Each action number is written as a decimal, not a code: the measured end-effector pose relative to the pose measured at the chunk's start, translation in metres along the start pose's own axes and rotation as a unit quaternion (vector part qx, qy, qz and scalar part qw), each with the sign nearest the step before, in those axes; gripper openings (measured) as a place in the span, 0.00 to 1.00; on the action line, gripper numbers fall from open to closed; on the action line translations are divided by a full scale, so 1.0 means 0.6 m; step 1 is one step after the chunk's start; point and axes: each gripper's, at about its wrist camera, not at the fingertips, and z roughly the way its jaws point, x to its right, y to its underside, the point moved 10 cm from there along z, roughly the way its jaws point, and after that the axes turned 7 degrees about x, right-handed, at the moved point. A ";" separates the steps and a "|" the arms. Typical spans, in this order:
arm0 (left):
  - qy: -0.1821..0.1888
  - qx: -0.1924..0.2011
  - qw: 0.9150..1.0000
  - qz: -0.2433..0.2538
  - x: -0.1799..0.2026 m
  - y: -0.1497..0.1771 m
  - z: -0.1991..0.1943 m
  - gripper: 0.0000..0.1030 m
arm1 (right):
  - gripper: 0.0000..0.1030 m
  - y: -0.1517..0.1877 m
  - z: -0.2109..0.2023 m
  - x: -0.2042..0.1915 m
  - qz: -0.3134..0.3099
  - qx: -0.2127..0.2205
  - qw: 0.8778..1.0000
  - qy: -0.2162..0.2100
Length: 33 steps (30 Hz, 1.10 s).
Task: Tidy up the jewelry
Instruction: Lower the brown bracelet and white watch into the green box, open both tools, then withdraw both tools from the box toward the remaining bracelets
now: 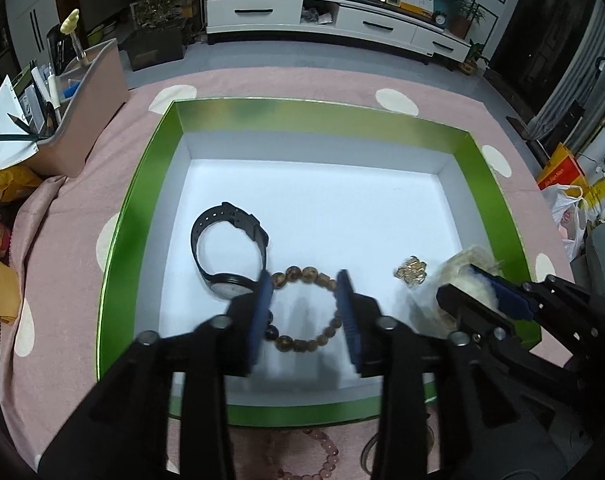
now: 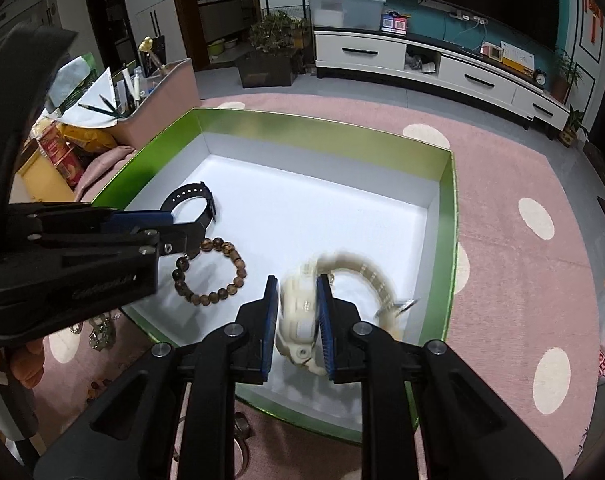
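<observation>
Inside the green box (image 1: 150, 184) lie a black watch (image 1: 226, 248) and brown bead bracelet (image 1: 302, 308) under the left gripper's (image 1: 304, 280) spread jaws.

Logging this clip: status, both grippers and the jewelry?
Left gripper open over bead bracelet. Right gripper shut on cream watch, above box. Black watch in box. Nothing blocking.

Far half of the box lies open to me

My left claw (image 1: 304, 280) has the black watch (image 1: 222, 248) just beside it and the bead bracelet (image 1: 302, 308) beneath; my right claw (image 2: 298, 284) is hemmed by the green box wall (image 2: 446, 240); the bare white floor beyond is clear.
</observation>
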 end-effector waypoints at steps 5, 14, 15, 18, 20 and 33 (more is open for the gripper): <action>0.000 0.013 1.000 0.000 -0.002 -0.009 -0.020 0.56 | 0.35 -0.012 -0.026 0.017 0.012 0.019 1.000 0.009; -0.015 0.047 0.999 0.008 -0.023 -0.007 -0.088 0.75 | 0.45 -0.011 -0.115 0.043 0.037 0.061 0.997 0.015; -0.018 0.049 0.999 0.007 -0.027 -0.004 -0.096 0.76 | 0.46 -0.006 -0.128 0.045 0.040 0.066 0.997 0.015; -0.025 0.060 0.998 0.001 -0.046 0.009 -0.126 0.79 | 0.49 0.008 -0.159 0.045 0.046 0.076 0.996 0.017; -0.034 0.068 0.997 -0.005 -0.062 0.021 -0.144 0.80 | 0.52 0.021 -0.175 0.042 0.047 0.081 0.995 0.017; -0.075 0.059 0.993 -0.073 -0.179 0.152 -0.222 0.80 | 0.53 0.109 -0.234 0.024 0.070 0.071 0.995 0.011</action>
